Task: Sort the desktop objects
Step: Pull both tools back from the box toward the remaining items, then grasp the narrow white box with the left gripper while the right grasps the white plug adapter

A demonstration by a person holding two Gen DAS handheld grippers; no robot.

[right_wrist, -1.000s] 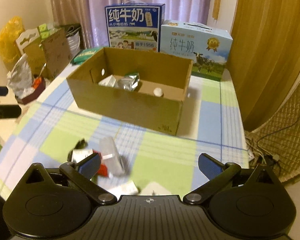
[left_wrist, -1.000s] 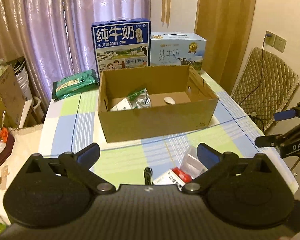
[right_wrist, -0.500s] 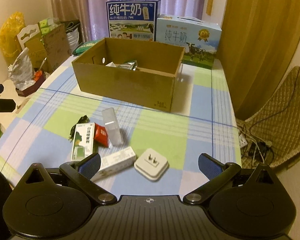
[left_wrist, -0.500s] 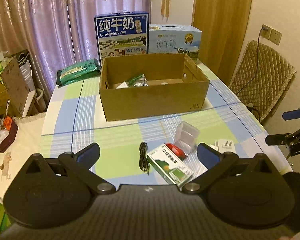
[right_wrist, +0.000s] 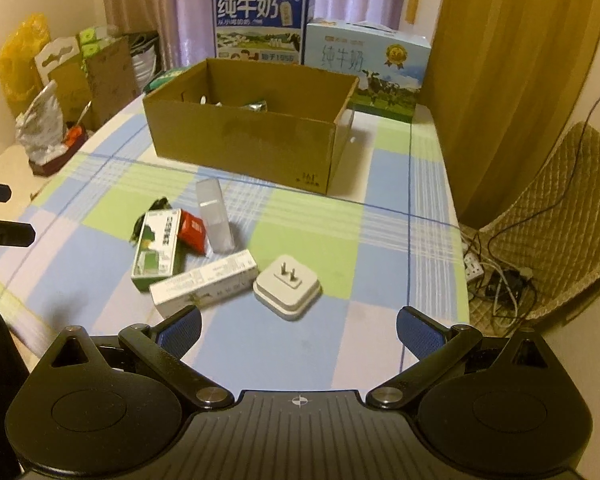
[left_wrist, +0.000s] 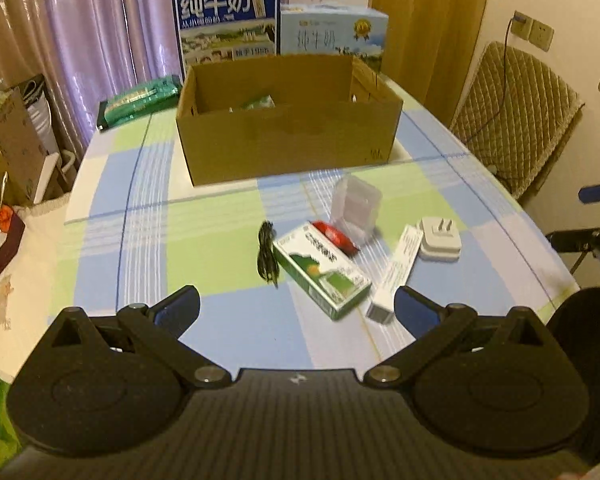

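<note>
table (right_wrist: 400,216) wearing a blue-green checked cloth | cardboard box (right_wrist: 244,148) sitting mid-table | two milk cartons (right_wrist: 260,24) standing behind | plug adapter (right_wrist: 287,286), white box (right_wrist: 204,282), green box (right_wrist: 158,248), red packet (right_wrist: 192,231), clear case (right_wrist: 216,216), black cable (left_wrist: 267,254) lying clustered in front | green pack (left_wrist: 140,100) lying far left

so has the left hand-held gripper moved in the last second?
Yes. The left hand-held gripper has pulled back from the cardboard box, which looks smaller and farther; more of the table's near clutter is now visible.

One cardboard box (right_wrist: 244,148); two milk cartons (right_wrist: 260,24); six loose items (right_wrist: 180,248) on table, possibly more hidden.
</note>
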